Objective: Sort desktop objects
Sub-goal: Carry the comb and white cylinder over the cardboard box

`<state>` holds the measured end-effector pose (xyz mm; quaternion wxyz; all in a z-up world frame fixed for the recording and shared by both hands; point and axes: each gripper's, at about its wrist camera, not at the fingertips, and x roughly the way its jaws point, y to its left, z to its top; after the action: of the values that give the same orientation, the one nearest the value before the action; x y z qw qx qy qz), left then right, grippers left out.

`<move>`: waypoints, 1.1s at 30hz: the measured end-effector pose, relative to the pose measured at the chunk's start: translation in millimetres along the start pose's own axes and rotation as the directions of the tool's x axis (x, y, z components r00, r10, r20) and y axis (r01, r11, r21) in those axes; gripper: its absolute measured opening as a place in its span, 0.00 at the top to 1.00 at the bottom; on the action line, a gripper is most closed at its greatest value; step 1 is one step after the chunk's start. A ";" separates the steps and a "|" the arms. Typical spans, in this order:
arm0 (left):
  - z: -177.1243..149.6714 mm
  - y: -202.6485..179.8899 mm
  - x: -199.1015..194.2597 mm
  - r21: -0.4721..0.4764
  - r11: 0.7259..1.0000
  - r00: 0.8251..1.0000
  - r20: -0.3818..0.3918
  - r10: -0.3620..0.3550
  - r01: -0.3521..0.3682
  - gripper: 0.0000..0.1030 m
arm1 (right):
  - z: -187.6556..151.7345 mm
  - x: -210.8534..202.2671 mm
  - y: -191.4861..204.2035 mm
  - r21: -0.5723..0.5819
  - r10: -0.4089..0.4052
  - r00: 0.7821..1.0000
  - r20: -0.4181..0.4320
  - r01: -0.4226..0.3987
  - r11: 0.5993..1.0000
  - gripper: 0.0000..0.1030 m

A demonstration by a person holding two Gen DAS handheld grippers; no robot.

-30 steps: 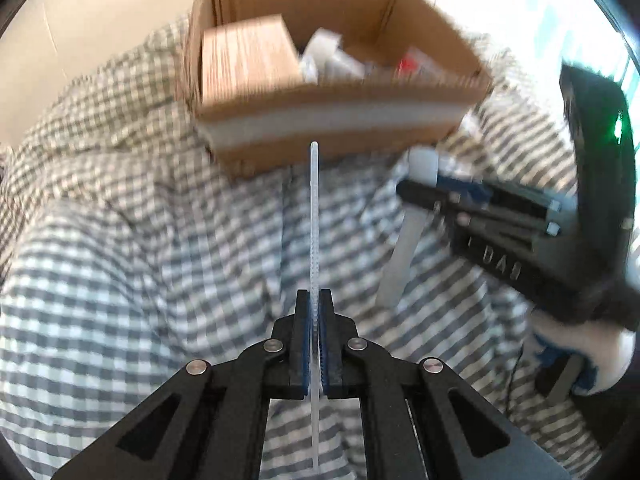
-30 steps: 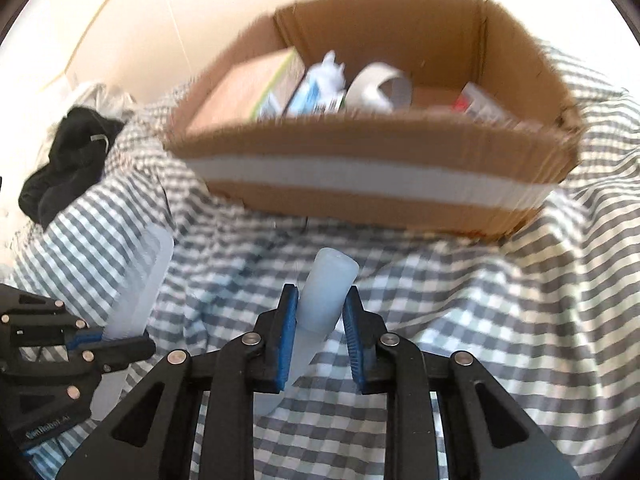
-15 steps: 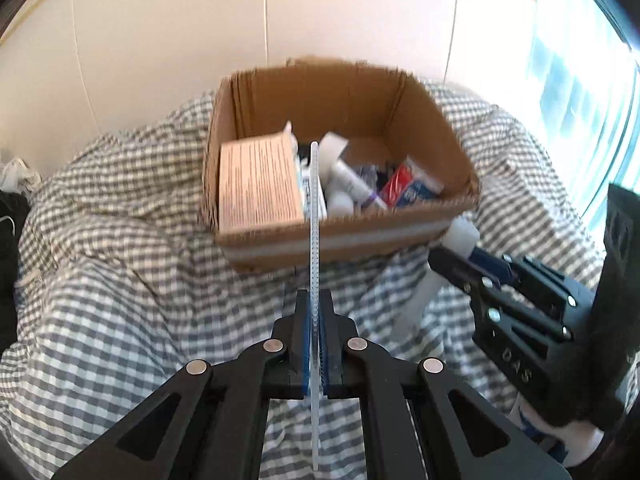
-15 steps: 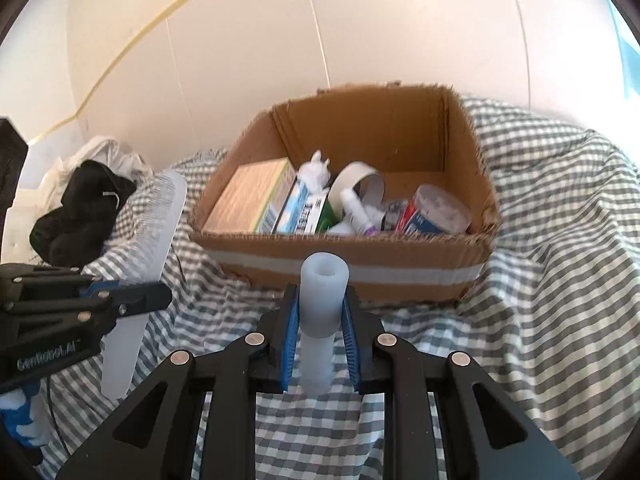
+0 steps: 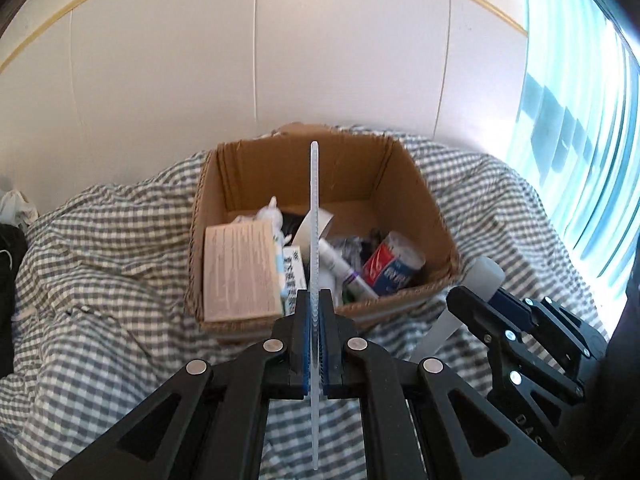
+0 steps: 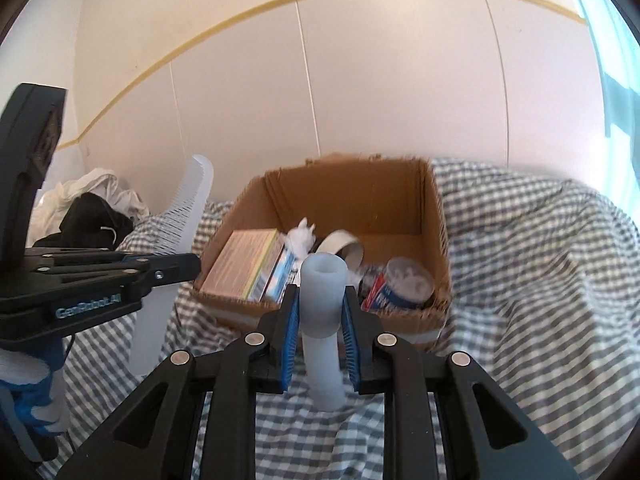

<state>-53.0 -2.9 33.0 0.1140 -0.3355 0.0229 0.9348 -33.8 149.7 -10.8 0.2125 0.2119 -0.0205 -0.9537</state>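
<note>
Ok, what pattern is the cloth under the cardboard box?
Grey-and-white gingham check cloth under the cardboard box, clearest in the right wrist view.

Desk's under a rumpled grey-and-white checked cloth (image 5: pixel 120 280), bunched into folds all over.

Sitting right on it: an open cardboard box (image 5: pixel 408 184) with a pale tape band on the near side, plus dark and white clothes (image 6: pixel 96 208) piled at the far left edge.

Both grippers are black linkage frames with round silver screws behind blue-padded fingers (image 6: pixel 290 344); the left gripper (image 6: pixel 176 266) bears pale "GenRobot.AI" lettering, and a white-and-blue glove (image 6: pixel 28 396) sits behind it
</note>
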 end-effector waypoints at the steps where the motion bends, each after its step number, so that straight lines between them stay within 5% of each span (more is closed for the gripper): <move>1: 2.5 -0.1 0.7 -0.003 1.000 1.000 0.007 -0.005 0.005 0.96 | 3.2 -0.8 -0.2 -0.001 -0.003 1.000 0.008 0.003 1.000 0.81; 20: 65.3 0.5 3.5 -0.007 1.000 0.984 0.180 -0.012 0.013 0.96 | 85.5 -1.0 -17.6 -0.007 -0.063 0.985 0.160 0.065 0.998 0.81; 33: 89.6 1.6 34.0 -0.020 1.000 0.975 0.222 -0.001 0.006 0.96 | 131.8 33.4 -28.5 -0.047 -0.081 0.976 0.203 0.093 0.995 0.81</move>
<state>-134.6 13.0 80.7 0.1141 -0.2302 -0.0005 0.9664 -126.9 155.0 92.2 0.1732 0.1091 -0.0059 -0.9788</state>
